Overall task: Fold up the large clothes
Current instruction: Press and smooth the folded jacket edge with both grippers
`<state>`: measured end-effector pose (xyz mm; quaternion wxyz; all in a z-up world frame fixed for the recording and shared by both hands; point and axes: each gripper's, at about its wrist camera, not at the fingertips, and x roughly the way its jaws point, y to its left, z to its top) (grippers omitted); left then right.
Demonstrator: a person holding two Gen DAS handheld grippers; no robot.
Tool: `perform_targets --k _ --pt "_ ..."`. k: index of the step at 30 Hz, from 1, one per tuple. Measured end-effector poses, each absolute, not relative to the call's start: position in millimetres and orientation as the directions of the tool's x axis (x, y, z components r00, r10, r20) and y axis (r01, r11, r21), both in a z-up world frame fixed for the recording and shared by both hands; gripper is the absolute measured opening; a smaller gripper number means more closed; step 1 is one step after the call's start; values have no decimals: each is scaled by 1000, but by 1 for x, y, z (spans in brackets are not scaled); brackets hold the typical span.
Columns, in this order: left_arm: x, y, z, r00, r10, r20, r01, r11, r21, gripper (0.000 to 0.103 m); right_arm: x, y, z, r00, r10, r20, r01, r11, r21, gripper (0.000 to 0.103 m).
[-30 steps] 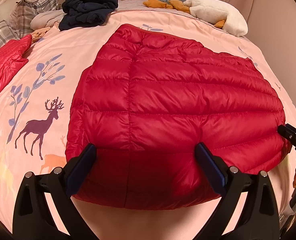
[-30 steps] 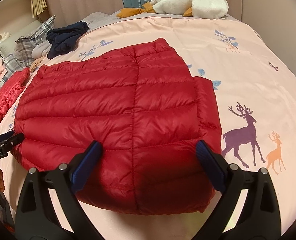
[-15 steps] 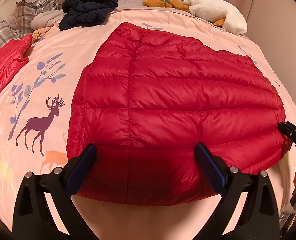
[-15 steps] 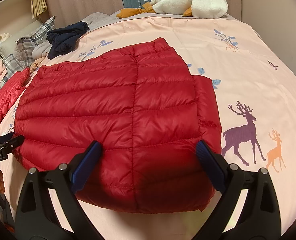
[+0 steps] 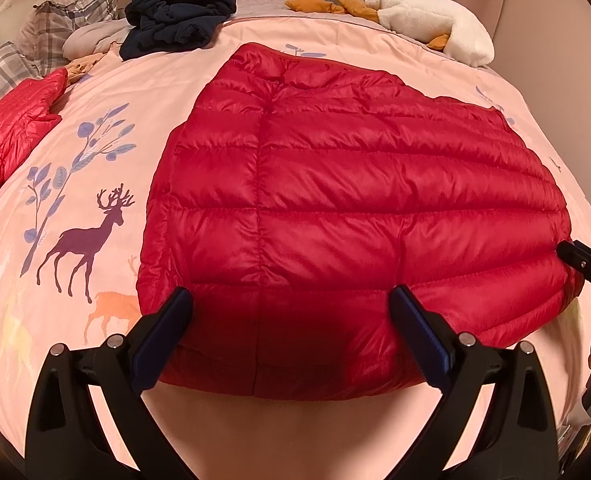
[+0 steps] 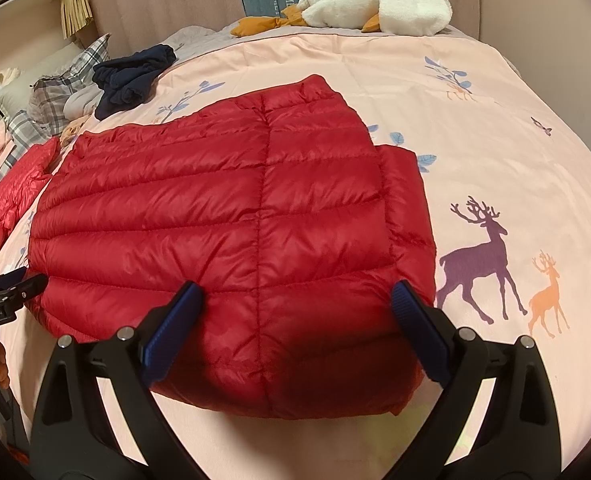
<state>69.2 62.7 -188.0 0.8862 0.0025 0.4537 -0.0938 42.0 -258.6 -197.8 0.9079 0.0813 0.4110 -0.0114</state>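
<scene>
A red quilted down jacket (image 5: 347, 200) lies flat on the pink bed, back side up, with its sleeves folded under; it also shows in the right wrist view (image 6: 231, 232). My left gripper (image 5: 291, 304) is open and empty, hovering over the jacket's near hem on its left part. My right gripper (image 6: 295, 304) is open and empty over the near hem on its right part. Each gripper shows at the edge of the other's view: the right one (image 5: 587, 268) and the left one (image 6: 7, 286).
The pink duvet (image 5: 75, 168) has deer and leaf prints. A second red jacket (image 5: 11, 128) lies at the left, a dark navy garment (image 5: 175, 20) and plaid pillows (image 5: 63, 24) at the far left, a white plush goose (image 6: 375, 4) at the headboard.
Both grippers have drifted slightly back toward the near edge of the bed; the jacket sits a little farther from them. Jaws stay open.
</scene>
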Motion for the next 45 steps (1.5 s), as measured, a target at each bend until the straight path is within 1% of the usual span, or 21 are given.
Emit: perform_targets --k 13,17,21,24,25,26,27,29,30,32,33,36,38,39,42,44,45 --pt "63 65 -186 572 -147 -807 159 985 -67 99 29 -267 -200 661 44 -750 108 982 154 97" --pt "60 75 -182 589 -153 -794 132 987 -93 99 24 -273 -201 660 40 -750 123 979 160 97" --pt "61 92 -181 600 -128 -789 80 992 -101 99 19 -283 -203 656 52 -753 143 971 191 97" --pt "65 103 -182 592 -153 -791 71 988 -137 99 20 -284 -206 653 75 -754 142 965 219 96" --pt "67 104 -183 586 -180 -790 89 983 -158 99 22 -282 -204 655 76 -751 131 968 213 91" --pt "68 105 -185 579 -200 -790 99 979 -176 97 23 -279 -202 658 77 -749 119 972 204 84" --pt "68 106 -186 571 -223 -790 111 974 -196 89 25 -277 -201 660 73 -747 110 975 193 80" --pt "67 104 -187 564 -236 -791 120 972 -204 83 30 -273 -196 666 53 -744 96 983 155 65" --pt "66 103 -187 566 -228 -793 126 974 -190 79 32 -272 -194 667 52 -743 90 985 149 62" --pt "64 100 -188 562 -217 -798 131 976 -174 74 40 -273 -191 667 52 -744 86 985 146 52" --pt "62 100 -189 561 -217 -799 132 976 -172 74 42 -273 -191 667 44 -744 90 986 138 51" --pt "59 99 -190 552 -215 -805 134 976 -169 74 52 -275 -194 653 39 -756 95 987 133 53" --pt "59 100 -191 550 -211 -808 127 977 -169 74 53 -276 -199 639 31 -769 108 986 130 60" --pt "58 101 -190 553 -207 -807 118 978 -170 74 51 -277 -198 640 23 -768 118 985 127 61" --pt "55 103 -182 570 -193 -798 110 981 -158 74 37 -277 -183 693 -12 -721 138 984 117 65" --pt "54 100 -174 597 -167 -784 114 986 -122 74 30 -274 -173 730 -25 -683 134 985 108 72" --pt "52 98 -169 612 -162 -774 118 987 -114 75 28 -274 -168 742 -26 -670 131 986 107 72"
